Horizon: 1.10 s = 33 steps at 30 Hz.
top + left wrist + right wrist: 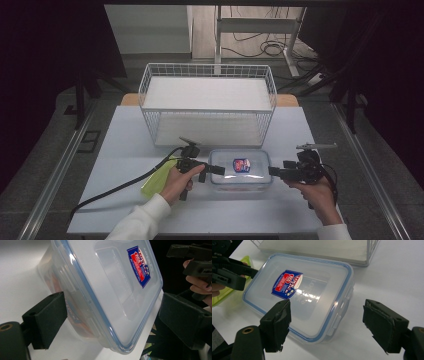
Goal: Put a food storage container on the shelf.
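Observation:
A clear plastic box with a blue-rimmed lid and a blue and red sticker lies on the white table, in front of the wire basket. My left gripper is open at the box's left end. In the left gripper view its jaws stand wide on either side of the box, apart from it. My right gripper is open at the box's right end, and the box lies just beyond its jaws. Something reddish shows through the box's wall.
A white wire basket stands behind the box, a hand's width away. A yellow-green plastic piece lies under my left hand, left of the box. Black cables trail off the table's left and right front. The table edge is near the forearms.

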### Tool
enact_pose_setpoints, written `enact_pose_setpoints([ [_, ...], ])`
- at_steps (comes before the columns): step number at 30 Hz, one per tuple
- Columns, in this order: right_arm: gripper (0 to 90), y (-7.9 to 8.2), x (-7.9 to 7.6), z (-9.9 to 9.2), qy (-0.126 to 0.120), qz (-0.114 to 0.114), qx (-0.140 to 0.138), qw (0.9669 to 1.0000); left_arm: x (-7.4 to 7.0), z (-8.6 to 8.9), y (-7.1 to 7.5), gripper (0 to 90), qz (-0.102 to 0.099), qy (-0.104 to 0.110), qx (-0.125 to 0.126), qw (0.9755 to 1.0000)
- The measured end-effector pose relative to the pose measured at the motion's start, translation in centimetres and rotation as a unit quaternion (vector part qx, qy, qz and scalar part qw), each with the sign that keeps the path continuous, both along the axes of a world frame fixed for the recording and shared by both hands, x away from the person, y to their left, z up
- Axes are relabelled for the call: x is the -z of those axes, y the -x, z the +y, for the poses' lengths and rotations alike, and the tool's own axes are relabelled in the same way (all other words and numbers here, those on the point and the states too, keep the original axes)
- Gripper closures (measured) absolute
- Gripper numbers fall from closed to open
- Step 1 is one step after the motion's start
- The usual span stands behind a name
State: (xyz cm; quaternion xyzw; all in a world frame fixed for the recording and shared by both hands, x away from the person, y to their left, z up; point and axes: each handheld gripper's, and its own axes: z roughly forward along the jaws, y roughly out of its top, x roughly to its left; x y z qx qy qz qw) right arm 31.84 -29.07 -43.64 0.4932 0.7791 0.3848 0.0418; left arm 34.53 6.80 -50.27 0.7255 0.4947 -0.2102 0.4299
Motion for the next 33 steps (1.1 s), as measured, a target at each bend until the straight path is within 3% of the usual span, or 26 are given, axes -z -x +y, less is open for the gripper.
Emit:
enact_pose_setpoints([
  [4,22.6,-0.4,0.3,0.0,-0.007,0.004,-0.002,1.0000,0.0,0.0,0.0,7.4,0.002,0.002,0.000,1.0000],
  [9,21.4,-1.8,2.0,0.1,-0.046,0.035,-0.016,0.9982,0.0,0.0,-0.1,9.9,0.006,-0.001,-0.005,1.0000],
  [14,21.4,-3.4,3.9,-0.4,-0.092,0.076,-0.013,0.9928,0.0,0.0,-0.1,14.7,0.004,-0.009,-0.010,0.9999],
  [19,21.3,-4.2,5.6,-0.5,-0.108,0.111,-0.023,0.9876,0.1,0.0,-0.1,19.1,0.007,-0.013,-0.013,0.9998],
  [25,25.3,-4.3,6.0,-0.4,-0.134,0.142,-0.041,0.9799,0.1,0.0,-0.1,24.3,0.003,-0.020,-0.017,0.9996],
  [33,33.2,-4.5,6.1,-1.0,-0.161,0.168,-0.023,0.9722,0.1,0.0,0.0,31.5,-0.002,-0.030,-0.021,0.9993],
])
